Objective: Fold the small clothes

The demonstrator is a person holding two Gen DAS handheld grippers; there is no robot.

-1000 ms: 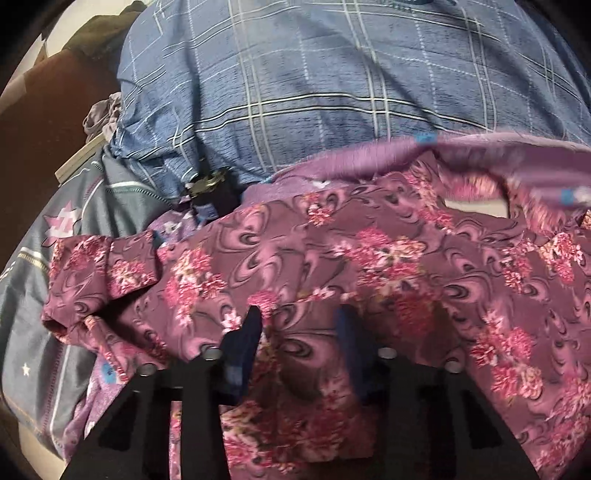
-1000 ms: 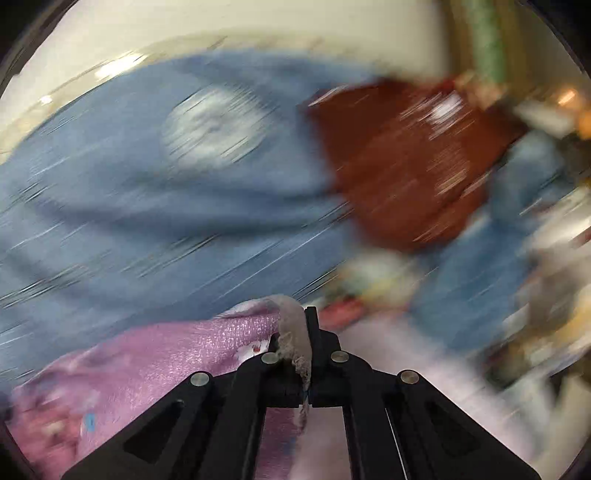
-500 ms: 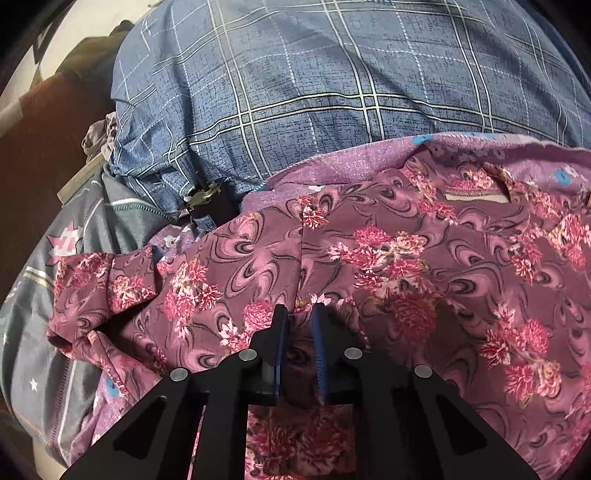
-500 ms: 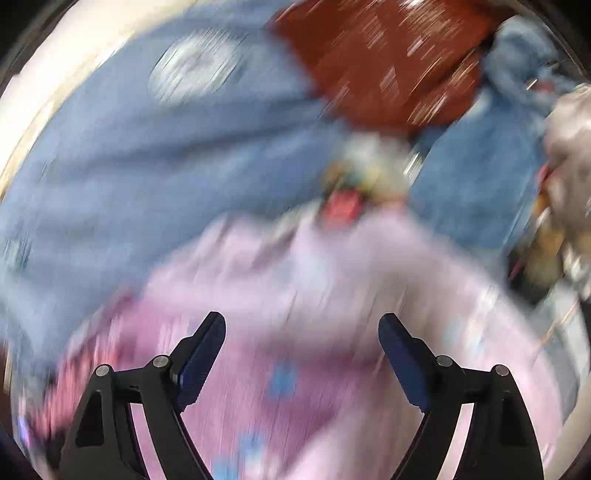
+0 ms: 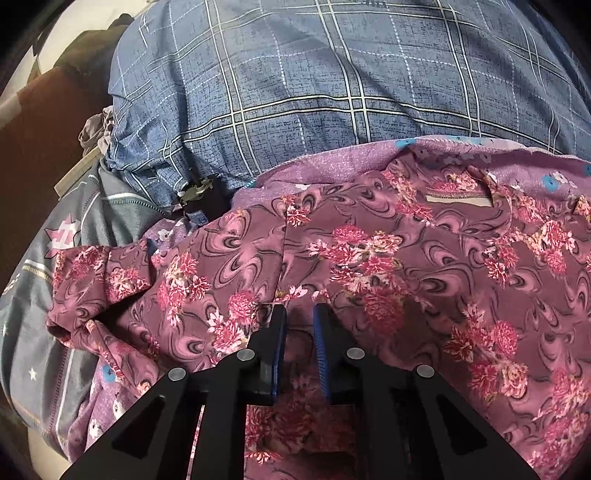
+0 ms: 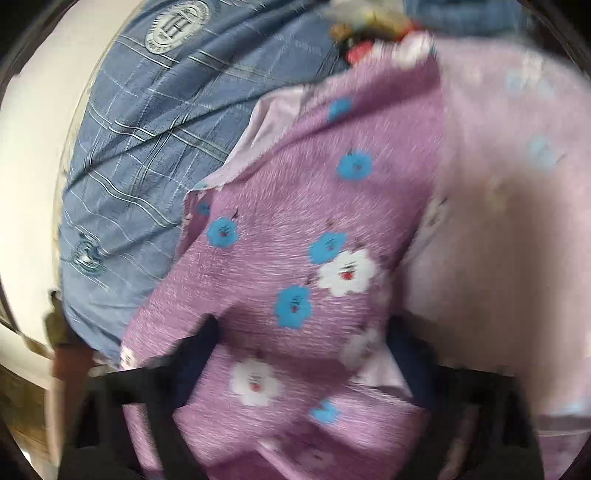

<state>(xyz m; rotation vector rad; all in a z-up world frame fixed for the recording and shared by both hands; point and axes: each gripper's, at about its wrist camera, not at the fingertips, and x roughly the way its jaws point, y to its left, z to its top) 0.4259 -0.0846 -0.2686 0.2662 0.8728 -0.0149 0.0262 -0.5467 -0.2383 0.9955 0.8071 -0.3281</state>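
Note:
A maroon garment with pink flowers (image 5: 388,266) lies spread on a lilac cloth (image 5: 332,166) over the bed. My left gripper (image 5: 298,314) is shut on a pinch of the maroon garment near its lower edge, the jaws nearly together with fabric between them. In the right wrist view the lilac cloth with blue and white flowers (image 6: 314,240) fills the frame. My right gripper (image 6: 303,339) is open just above it, its fingers (image 6: 207,339) blurred and spread wide, with nothing between them.
A blue checked quilt (image 5: 332,81) is bunched behind the garments; it also shows in the right wrist view (image 6: 147,110). A grey patterned sheet (image 5: 44,295) lies at the left. Brown furniture (image 5: 40,140) stands beyond it. A jumble of other items (image 6: 369,33) sits at the top.
My left gripper closed from open onto the maroon garment. My right gripper let go of the lilac cloth's edge, opened wide and moved down over the cloth.

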